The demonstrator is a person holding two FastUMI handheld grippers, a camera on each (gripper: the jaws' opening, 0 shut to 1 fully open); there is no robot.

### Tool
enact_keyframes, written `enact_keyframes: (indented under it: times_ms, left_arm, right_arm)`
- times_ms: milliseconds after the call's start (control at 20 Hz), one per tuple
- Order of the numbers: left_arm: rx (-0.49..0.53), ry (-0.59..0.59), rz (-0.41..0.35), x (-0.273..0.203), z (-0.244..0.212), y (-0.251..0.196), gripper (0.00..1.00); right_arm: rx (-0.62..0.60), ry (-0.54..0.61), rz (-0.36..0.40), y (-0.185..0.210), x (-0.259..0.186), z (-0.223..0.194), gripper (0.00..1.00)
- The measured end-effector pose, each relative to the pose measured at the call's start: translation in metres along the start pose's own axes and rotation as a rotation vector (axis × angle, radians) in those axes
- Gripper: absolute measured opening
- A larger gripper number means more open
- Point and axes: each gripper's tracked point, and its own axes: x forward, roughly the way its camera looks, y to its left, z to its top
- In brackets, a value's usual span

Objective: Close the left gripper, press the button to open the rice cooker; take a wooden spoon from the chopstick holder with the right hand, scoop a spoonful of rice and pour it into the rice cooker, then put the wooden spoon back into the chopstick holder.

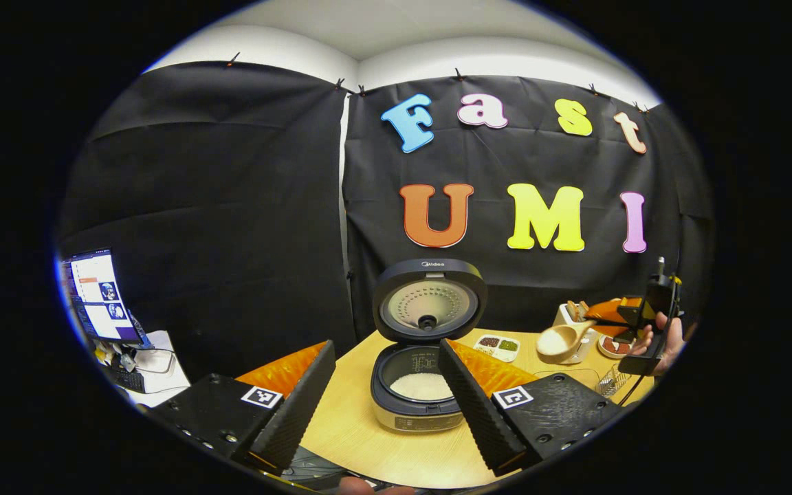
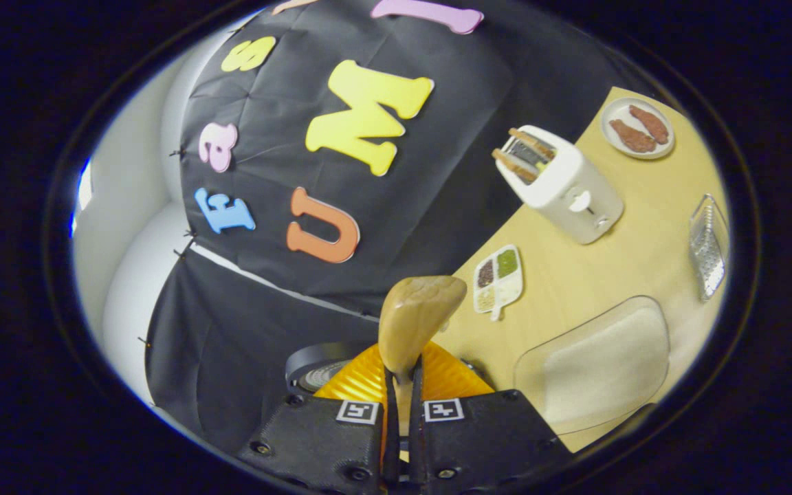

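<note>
The rice cooker (image 1: 418,405) stands open at the table's middle, lid (image 1: 429,306) raised, white rice in its pot. My left gripper (image 1: 387,344) is open, one finger on each side of the cooker, holding nothing. To the cooker's right, the right gripper (image 1: 633,320), held by a hand, carries a wooden spoon (image 1: 561,339) with rice in its bowl above the table. In the right gripper view, the gripper (image 2: 403,375) is shut on the spoon's handle, and the spoon bowl (image 2: 418,320) shows from behind. A clear tray of rice (image 2: 599,364) lies on the table.
A white toaster (image 2: 561,182), a plate with meat (image 2: 636,127), a divided dish of grains (image 2: 498,278) and a metal grater (image 2: 705,244) stand on the wooden table (image 2: 616,268). A monitor (image 1: 97,295) sits at the far left, off the table.
</note>
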Motion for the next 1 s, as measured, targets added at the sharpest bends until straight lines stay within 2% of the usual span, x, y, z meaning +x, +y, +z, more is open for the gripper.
enact_keyframes:
  times_ms: [150, 200, 250, 650, 1000]
  left_arm:
    - [-0.014, -0.014, 0.001, -0.01, 0.0, 0.013, 0.96]
    - [-0.028, -0.009, 0.004, -0.014, -0.002, 0.019, 1.0]
    - [-0.042, -0.001, 0.005, -0.015, -0.006, 0.023, 0.96]
    - [-0.081, 0.008, 0.045, -0.027, -0.009, 0.054, 0.96]
    - [-0.089, 0.008, 0.042, -0.025, -0.014, 0.062, 0.95]
  right_arm:
    - [-0.038, 0.061, 0.039, 0.036, 0.034, -0.034, 0.11]
    - [-0.049, 0.084, 0.045, 0.045, 0.044, -0.046, 0.11]
    - [-0.064, 0.105, 0.046, 0.051, 0.056, -0.056, 0.11]
    - [-0.223, 0.15, -0.036, 0.059, 0.113, -0.113, 0.11]
    - [-0.53, 0.109, -0.109, 0.056, 0.127, -0.126, 0.11]
